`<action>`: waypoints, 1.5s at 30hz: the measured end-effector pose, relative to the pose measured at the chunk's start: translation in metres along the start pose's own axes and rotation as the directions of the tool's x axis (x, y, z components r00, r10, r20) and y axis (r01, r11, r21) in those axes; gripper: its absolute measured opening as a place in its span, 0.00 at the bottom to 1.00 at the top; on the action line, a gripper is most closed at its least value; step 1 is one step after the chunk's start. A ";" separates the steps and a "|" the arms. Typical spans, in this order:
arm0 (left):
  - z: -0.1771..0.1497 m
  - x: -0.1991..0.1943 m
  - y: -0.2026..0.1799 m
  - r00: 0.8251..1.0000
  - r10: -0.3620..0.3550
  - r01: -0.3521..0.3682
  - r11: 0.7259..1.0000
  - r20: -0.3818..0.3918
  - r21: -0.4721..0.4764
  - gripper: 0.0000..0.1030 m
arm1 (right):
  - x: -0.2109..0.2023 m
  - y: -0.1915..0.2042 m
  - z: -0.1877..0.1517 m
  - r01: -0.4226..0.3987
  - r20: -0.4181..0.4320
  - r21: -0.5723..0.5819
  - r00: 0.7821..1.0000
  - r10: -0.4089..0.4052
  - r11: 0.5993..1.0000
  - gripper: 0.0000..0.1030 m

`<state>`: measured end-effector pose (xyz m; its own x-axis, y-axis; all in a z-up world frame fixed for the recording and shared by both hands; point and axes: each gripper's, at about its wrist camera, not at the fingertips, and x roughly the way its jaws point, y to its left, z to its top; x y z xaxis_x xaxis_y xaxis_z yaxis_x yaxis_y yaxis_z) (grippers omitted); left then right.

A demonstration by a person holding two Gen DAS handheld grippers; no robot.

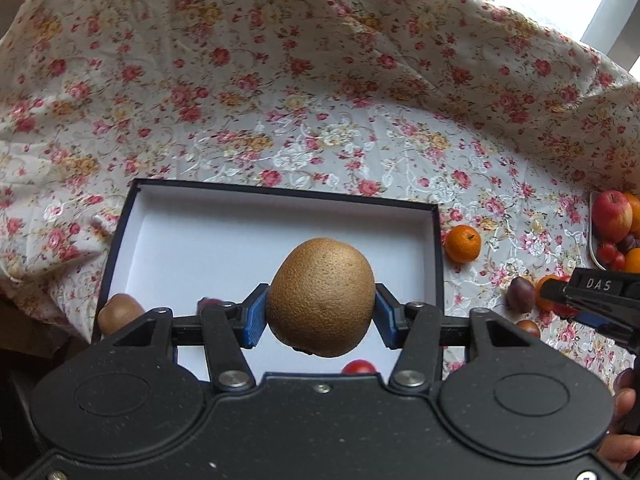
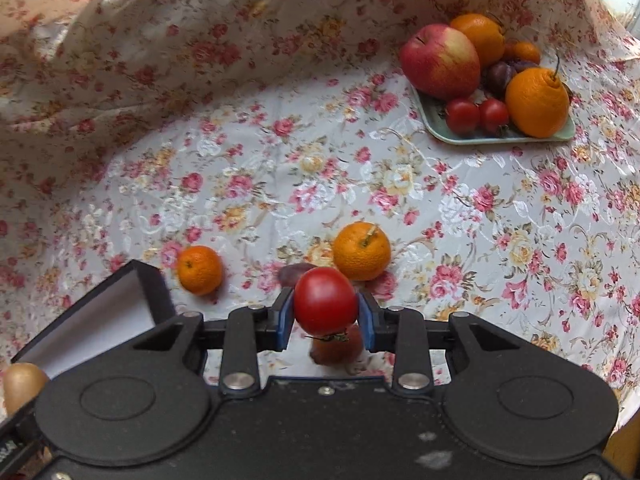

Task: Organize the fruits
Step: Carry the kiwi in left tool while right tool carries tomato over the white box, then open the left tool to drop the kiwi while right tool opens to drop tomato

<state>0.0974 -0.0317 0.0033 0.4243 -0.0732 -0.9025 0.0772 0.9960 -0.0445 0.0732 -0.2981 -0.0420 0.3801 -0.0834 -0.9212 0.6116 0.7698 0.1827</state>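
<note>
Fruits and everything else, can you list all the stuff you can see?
kiwi: one, brown, held above the box
second kiwi: one, brown, at the box's near left corner
box: one, dark outside and white inside, open on the tablecloth
cherry tomato: one, red, held above the tablecloth
loose oranges: two, orange, on the tablecloth right of the box
tray: one, pale green, far right, piled with fruit
apple: one, red, on the tray
tablecloth: one, floral
left gripper: black, blue fingers, grips the kiwi
right gripper: black, grips the cherry tomato
</note>
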 end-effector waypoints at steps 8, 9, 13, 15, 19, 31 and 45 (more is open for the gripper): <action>-0.030 -0.007 0.067 0.996 0.071 -0.078 0.989 -0.056 -0.129 0.57 | -0.046 0.044 -0.029 -0.137 0.080 -0.199 0.985 0.156 0.970 0.33; -0.031 -0.008 0.077 0.996 0.061 -0.070 0.985 -0.062 -0.157 0.57 | -0.051 0.048 -0.033 -0.148 0.089 -0.222 0.981 0.171 0.964 0.33; -0.033 -0.009 0.095 0.996 0.071 -0.081 0.976 -0.059 -0.203 0.57 | -0.073 0.058 -0.054 -0.231 0.099 -0.318 0.956 0.275 0.919 0.33; -0.034 -0.010 0.101 0.996 0.067 -0.077 0.972 -0.053 -0.224 0.57 | -0.082 0.058 -0.066 -0.279 0.083 -0.333 0.943 0.323 0.901 0.33; -0.034 -0.003 0.106 0.997 0.007 -0.025 0.969 -0.074 -0.245 0.57 | -0.084 0.070 -0.080 -0.308 0.079 -0.354 0.931 0.356 0.883 0.34; -0.039 0.004 0.106 0.990 -0.110 0.073 0.939 -0.092 -0.336 0.57 | -0.061 0.104 -0.095 -0.280 0.027 -0.414 0.947 0.319 0.866 0.34; -0.038 0.007 0.075 0.992 -0.083 0.053 0.960 -0.099 -0.275 0.57 | -0.058 0.104 -0.092 -0.264 0.029 -0.410 0.953 0.301 0.873 0.34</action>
<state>0.0721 0.0446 -0.0222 0.3252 -0.1504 -0.9336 -0.1519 0.9661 -0.2085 0.0510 -0.1546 -0.0007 0.5666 0.1343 -0.8130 0.1491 0.9536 0.2614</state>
